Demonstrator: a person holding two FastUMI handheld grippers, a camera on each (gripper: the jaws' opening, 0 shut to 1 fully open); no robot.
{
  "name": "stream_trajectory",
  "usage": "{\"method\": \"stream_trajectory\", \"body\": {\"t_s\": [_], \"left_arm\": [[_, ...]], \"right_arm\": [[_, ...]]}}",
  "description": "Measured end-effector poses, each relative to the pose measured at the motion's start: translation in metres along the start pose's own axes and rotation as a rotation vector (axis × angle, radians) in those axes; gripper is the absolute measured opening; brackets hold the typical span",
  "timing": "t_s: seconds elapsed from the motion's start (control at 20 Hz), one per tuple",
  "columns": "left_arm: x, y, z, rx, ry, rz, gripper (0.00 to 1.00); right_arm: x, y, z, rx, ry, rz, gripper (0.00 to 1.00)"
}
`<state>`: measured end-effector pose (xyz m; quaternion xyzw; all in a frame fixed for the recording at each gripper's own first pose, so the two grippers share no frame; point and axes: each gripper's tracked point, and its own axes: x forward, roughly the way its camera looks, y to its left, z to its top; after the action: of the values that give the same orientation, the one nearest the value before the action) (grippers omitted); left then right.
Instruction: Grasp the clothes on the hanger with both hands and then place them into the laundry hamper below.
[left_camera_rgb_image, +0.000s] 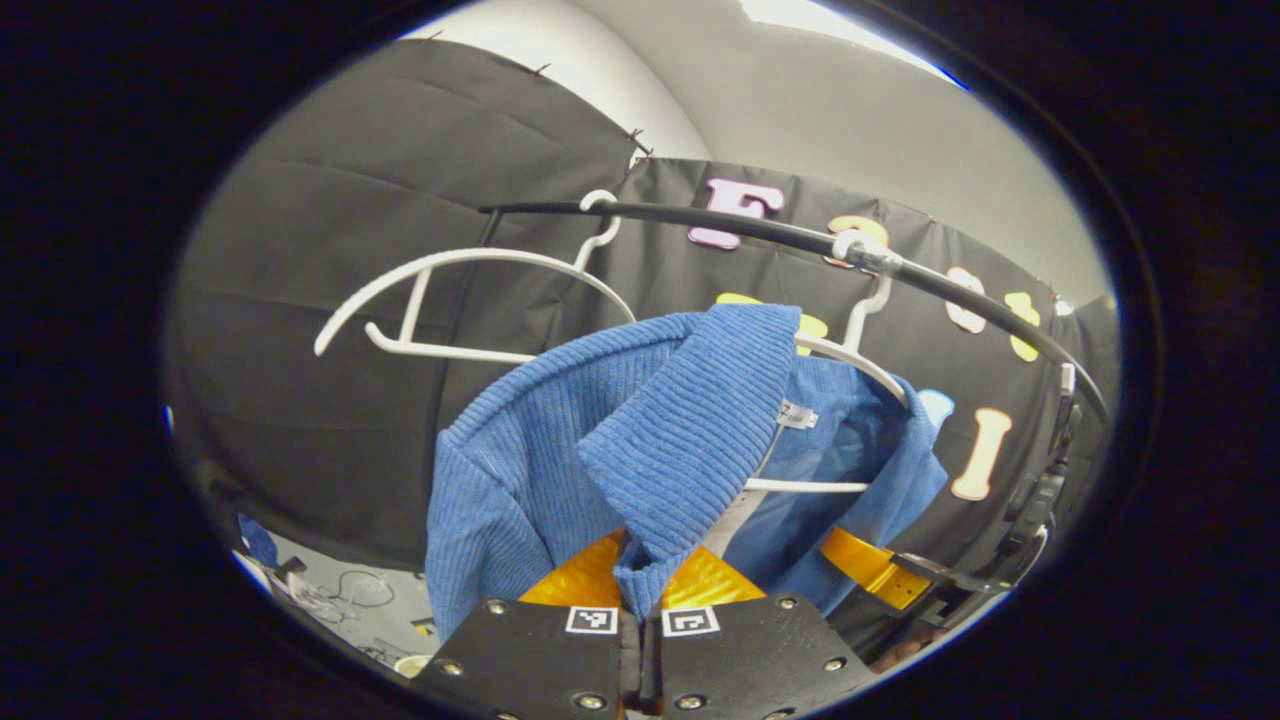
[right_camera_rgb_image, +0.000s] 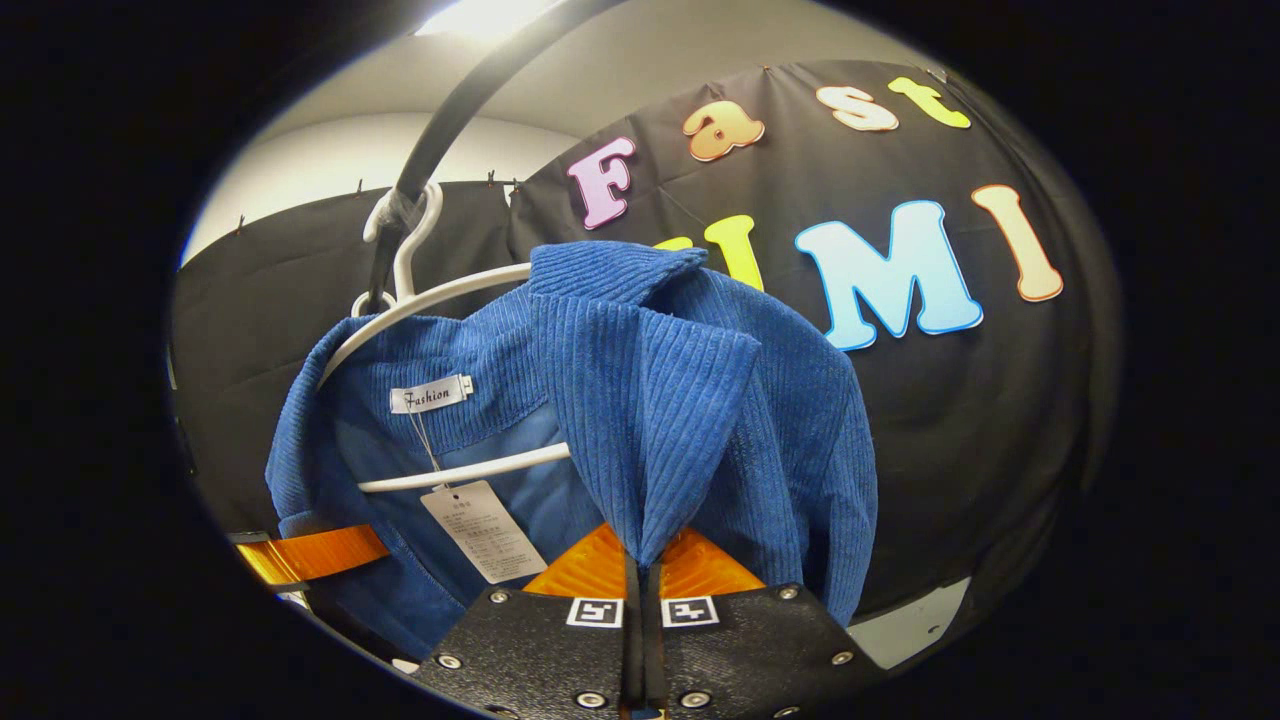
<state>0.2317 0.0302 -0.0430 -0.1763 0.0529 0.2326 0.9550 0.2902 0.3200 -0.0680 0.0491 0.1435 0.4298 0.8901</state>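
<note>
On the white hanger (right_camera_rgb_image: 440, 290) under the black rail (left_camera_rgb_image: 760, 228) — blue corduroy jacket (left_camera_rgb_image: 560, 450); I see my left tongs (left_camera_rgb_image: 640, 590) and right tongs (right_camera_rgb_image: 640, 570) each clamped on a lapel.

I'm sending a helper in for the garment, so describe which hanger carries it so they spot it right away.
Find the black rail running across the booth's dark cloth wall. Two white hangers hook over it: the empty hanger and the loaded hanger. The loaded one wears a blue corduroy jacket with a paper tag dangling inside its collar.
</note>
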Motion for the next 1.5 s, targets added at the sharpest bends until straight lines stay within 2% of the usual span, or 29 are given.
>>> {"method": "stream_trajectory", "body": {"t_s": [0.25, 0.4, 0.55, 0.9, 1.15, 1.5], "left_arm": [[-0.020, -0.010, 0.020, 0.003, -0.048, -0.054, 0.01], [-0.036, -0.005, 0.046, -0.028, -0.092, -0.069, 0.01], [-0.048, 0.009, 0.072, -0.020, -0.141, -0.045, 0.01], [-0.052, 0.037, 0.110, -0.017, -0.233, 0.049, 0.01], [-0.064, 0.068, 0.137, 0.031, -0.288, 0.105, 0.01], [-0.057, 0.093, 0.144, 0.032, -0.292, 0.135, 0.01]], "right_arm": [[-0.011, -0.005, 0.016, -0.003, -0.060, -0.022, 0.00], [-0.013, -0.028, 0.033, -0.012, -0.111, -0.069, 0.00], [-0.011, -0.051, 0.048, 0.011, -0.155, -0.118, 0.00], [-0.007, -0.071, 0.070, 0.002, -0.252, -0.203, 0.00], [-0.002, -0.078, 0.080, 0.022, -0.286, -0.225, 0.00], [0.000, -0.090, 0.088, 0.009, -0.336, -0.261, 0.00]]}}
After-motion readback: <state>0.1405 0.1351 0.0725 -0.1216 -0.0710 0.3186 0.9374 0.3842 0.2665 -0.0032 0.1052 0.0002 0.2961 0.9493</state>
